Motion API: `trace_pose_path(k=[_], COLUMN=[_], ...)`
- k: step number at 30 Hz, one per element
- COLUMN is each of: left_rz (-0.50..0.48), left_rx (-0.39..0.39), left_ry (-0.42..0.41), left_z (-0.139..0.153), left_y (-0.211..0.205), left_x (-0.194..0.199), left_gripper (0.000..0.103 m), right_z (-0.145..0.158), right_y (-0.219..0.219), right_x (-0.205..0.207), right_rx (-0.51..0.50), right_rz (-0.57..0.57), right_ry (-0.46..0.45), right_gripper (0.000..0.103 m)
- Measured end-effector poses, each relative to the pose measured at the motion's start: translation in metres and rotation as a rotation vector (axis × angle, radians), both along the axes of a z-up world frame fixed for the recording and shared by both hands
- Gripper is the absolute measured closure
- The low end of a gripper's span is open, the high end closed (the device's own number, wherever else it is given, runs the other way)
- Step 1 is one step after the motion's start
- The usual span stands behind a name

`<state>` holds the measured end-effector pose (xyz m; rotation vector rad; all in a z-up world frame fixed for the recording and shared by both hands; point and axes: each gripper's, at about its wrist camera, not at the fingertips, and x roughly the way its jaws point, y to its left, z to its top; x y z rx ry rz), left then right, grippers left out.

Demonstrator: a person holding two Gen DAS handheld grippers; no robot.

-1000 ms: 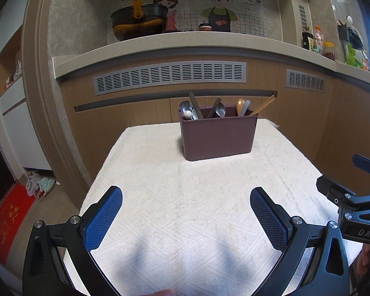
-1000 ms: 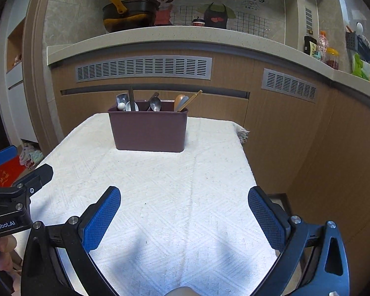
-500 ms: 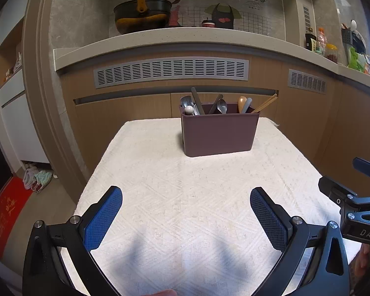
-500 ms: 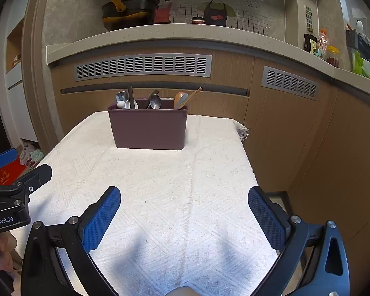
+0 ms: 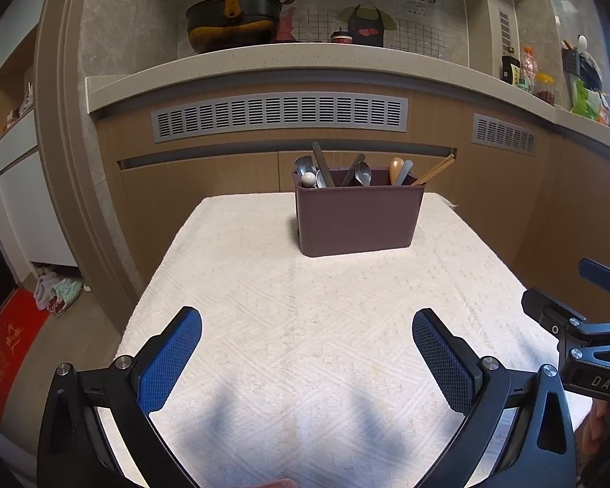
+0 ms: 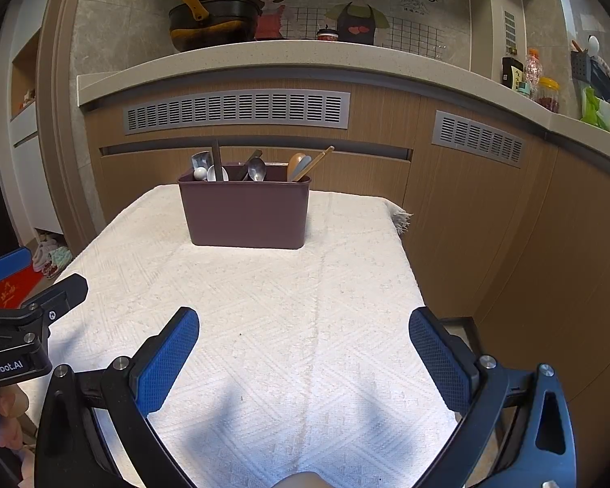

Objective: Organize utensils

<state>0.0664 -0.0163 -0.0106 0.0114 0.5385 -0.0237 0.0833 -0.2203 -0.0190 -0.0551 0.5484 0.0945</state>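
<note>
The tabletop (image 5: pixel 264 284), covered with a white cloth, carried only one thing: a dark purple holder (image 5: pixel 358 219) standing upright at its far end, with the utensils (image 5: pixel 358 171) already inside it, handles and bowls rising above the rim. The left gripper (image 5: pixel 307 345) and the right gripper (image 6: pixel 304 341) both hovered over the near part of the cloth, each spread wide and holding nothing. The holder was straight ahead and well apart from both; its long side ran across the view. It seemed slightly nearer the left gripper's line. Only the right view showed the cloth's fringed far corner (image 6: pixel 402 217).
</note>
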Motion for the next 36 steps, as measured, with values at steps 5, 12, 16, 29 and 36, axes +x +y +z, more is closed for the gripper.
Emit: trace_pose_path(k=[5, 12, 16, 29, 36], left_rz=[-0.003, -0.01, -0.009, -0.011, -0.004], left_rx=[-0.002, -0.002, -0.002, -0.01, -0.021], left_ry=[0.001, 0.006, 0.007, 0.015, 0.028], left_z=[-0.0001, -0.0007, -0.001, -0.0025, -0.0047], left_y=[0.0003, -0.0009, -0.0007, -0.0003, 0.0014], left_x=[0.0012, 0.002, 0.0019, 0.0028, 0.0052], left_gripper=[0.0, 0.0, 0.0, 0.0, 0.0], right_z=[-0.0005, -0.0011, -0.0017, -0.0024, -0.0023], right_y=[-0.0002, -0.0002, -0.0004, 0.0004, -0.0008], right_x=[0.0019, 0.0029, 0.0041, 0.0046, 0.0041], right_rx=[0.001, 0.003, 0.004, 0.002, 0.004], right_rz=[0.003, 0.007, 0.008, 0.009, 0.01], right_ry=[0.004, 0.007, 0.011, 0.01, 0.013], right_gripper=[0.0, 0.0, 0.0, 0.0, 0.0])
